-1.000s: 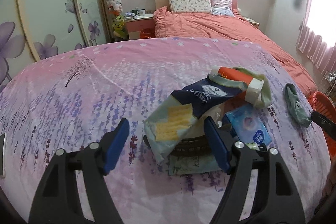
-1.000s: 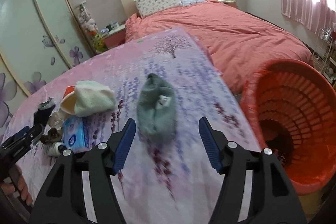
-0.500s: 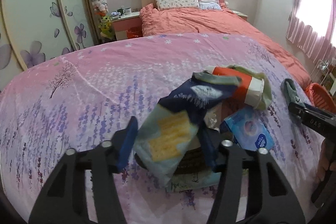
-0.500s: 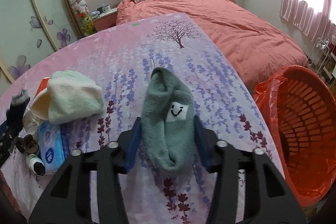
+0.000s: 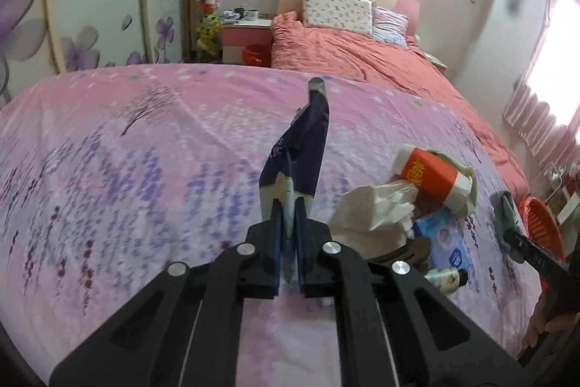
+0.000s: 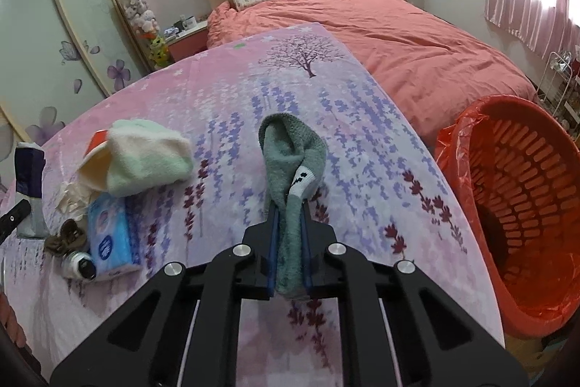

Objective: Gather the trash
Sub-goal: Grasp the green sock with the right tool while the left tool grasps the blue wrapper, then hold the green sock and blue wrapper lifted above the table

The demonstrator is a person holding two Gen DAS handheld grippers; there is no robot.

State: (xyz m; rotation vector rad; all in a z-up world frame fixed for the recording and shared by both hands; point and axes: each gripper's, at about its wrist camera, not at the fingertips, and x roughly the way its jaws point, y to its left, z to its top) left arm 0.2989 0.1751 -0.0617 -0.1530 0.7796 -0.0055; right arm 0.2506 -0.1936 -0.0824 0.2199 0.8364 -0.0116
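My left gripper (image 5: 288, 205) is shut on a dark blue and pale snack bag (image 5: 301, 140), which stands up edge-on between the fingers above the lilac-print sheet (image 5: 145, 169). The same bag (image 6: 30, 176) shows at the far left of the right wrist view. The jaws of my right gripper (image 6: 288, 207) are closing with their pads pressed on a folded grey-green sock (image 6: 290, 147) that has a smiley patch. The sock bunches up past the fingertips. An orange slatted basket (image 6: 525, 191) lined with a red bag stands on the floor to the right of the bed edge.
A pile lies between the grippers: crumpled tissue (image 5: 373, 205), an orange and white box (image 5: 431, 173) under a cream cloth (image 6: 145, 155), a blue wipes pack (image 6: 108, 234) and a small bottle (image 6: 78, 265). A coral-covered bed (image 6: 398, 35) lies beyond.
Both grippers have gone from open to shut. The left closed on the snack bag and raised it upright, uncovering the tissue. The right closed on the sock.
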